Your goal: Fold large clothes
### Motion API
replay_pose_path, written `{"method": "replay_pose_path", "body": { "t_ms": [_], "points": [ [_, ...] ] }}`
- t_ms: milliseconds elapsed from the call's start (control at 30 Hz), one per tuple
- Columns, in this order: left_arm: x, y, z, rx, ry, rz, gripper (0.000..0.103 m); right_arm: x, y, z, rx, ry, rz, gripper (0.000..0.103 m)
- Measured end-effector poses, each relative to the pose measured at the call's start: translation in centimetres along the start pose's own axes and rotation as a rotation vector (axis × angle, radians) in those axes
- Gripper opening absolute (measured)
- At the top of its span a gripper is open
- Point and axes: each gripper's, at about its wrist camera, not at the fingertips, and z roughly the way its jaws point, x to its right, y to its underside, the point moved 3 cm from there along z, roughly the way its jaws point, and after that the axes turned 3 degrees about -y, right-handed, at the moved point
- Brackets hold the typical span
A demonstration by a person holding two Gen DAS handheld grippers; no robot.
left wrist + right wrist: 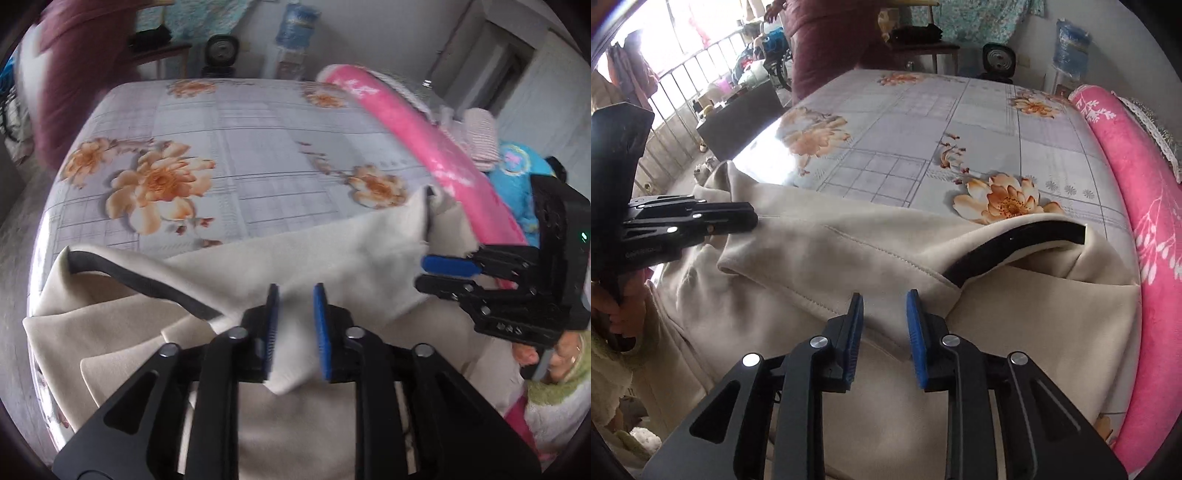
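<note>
A large cream garment [332,254] with a black-lined collar [147,284] lies on the near part of the bed, and shows in the right wrist view [849,258] with its black collar [1015,247]. My left gripper [295,325] has its blue pads apart with a fold of cream cloth between them. It appears at the left in the right wrist view [753,221], where its fingers look closed on the garment's edge. My right gripper [884,332] is open just above the cloth near the collar. It appears in the left wrist view [424,273].
The bed has a grey flowered sheet [240,147]. A pink rolled blanket [1145,221] runs along its right side. A person in maroon [827,40] stands at the far corner. A small fan [997,59] and water bottle [1071,40] stand behind the bed.
</note>
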Motion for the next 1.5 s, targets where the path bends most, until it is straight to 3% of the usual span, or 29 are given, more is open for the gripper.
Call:
{"method": "replay_pose_path", "body": {
  "t_ms": [133, 267, 400, 467, 567, 600, 700, 767, 867, 967, 1067, 1133, 1200, 1333, 1400, 1500],
  "points": [
    [-0.3, 2.0, 1.9, -0.107, -0.08, 0.043, 0.029, 1.2, 1.1, 1.2, -0.015, -0.002, 0.026, 0.026],
    [-1.0, 2.3, 1.3, -0.083, -0.049, -0.015, 0.029, 0.7, 0.0, -0.4, -0.004, 0.039, 0.08, 0.028],
    [-0.9, 2.4, 1.3, -0.073, -0.058, -0.046, 0.029, -1.1, -1.3, -1.3, 0.062, 0.001, 0.071, 0.03],
    [-0.9, 2.4, 1.4, -0.073, -0.072, -0.044, 0.03, -1.9, -1.4, -0.5, 0.066, -0.022, 0.066, 0.039],
    [-1.0, 2.3, 1.4, -0.062, -0.072, -0.067, 0.03, -2.2, -0.4, 2.6, -0.016, 0.009, 0.055, 0.046],
    [-1.0, 2.4, 1.4, -0.058, -0.067, -0.079, 0.03, -2.5, -0.1, 2.9, -0.005, 0.026, 0.035, 0.047],
    [-1.1, 2.5, 1.3, -0.055, -0.066, -0.094, 0.03, -3.3, 0.2, 1.5, -0.014, 0.066, 0.01, 0.049],
    [-1.1, 2.6, 1.3, -0.057, -0.066, -0.097, 0.03, -3.2, 0.2, -0.2, 0.02, 0.052, 0.028, 0.049],
    [-1.3, 2.6, 1.2, -0.056, -0.053, -0.117, 0.03, -2.1, 0.7, -1.6, 0.066, 0.11, 0.066, 0.053],
    [-1.5, 2.5, 1.2, -0.057, -0.046, -0.133, 0.03, -0.2, 1.9, 0.2, 0.0, 0.106, 0.139, 0.055],
    [-1.4, 2.4, 1.0, -0.068, -0.063, -0.146, 0.03, -0.8, 2.2, -0.6, -0.02, 0.115, 0.122, 0.056],
    [-1.1, 2.5, 0.2, -0.061, -0.082, -0.149, 0.031, -1.6, 2.2, -2.5, 0.017, 0.08, 0.124, 0.056],
    [-0.9, 2.7, -1.1, -0.043, -0.091, -0.152, 0.035, -2.7, 2.3, -4.6, 0.05, 0.09, 0.1, 0.057],
    [0.0, 3.6, -4.9, 0.0, -0.116, -0.125, 0.046, -4.2, 3.9, -9.0, 0.121, 0.058, 0.089, 0.069],
    [0.3, 4.6, -7.4, 0.028, -0.143, -0.112, 0.057, -4.6, 5.0, -10.9, 0.147, 0.039, 0.091, 0.073],
    [0.0, 7.3, -11.6, 0.085, -0.155, -0.135, 0.064, -5.3, 7.4, -13.1, 0.153, 0.012, 0.097, 0.08]
  ]
}}
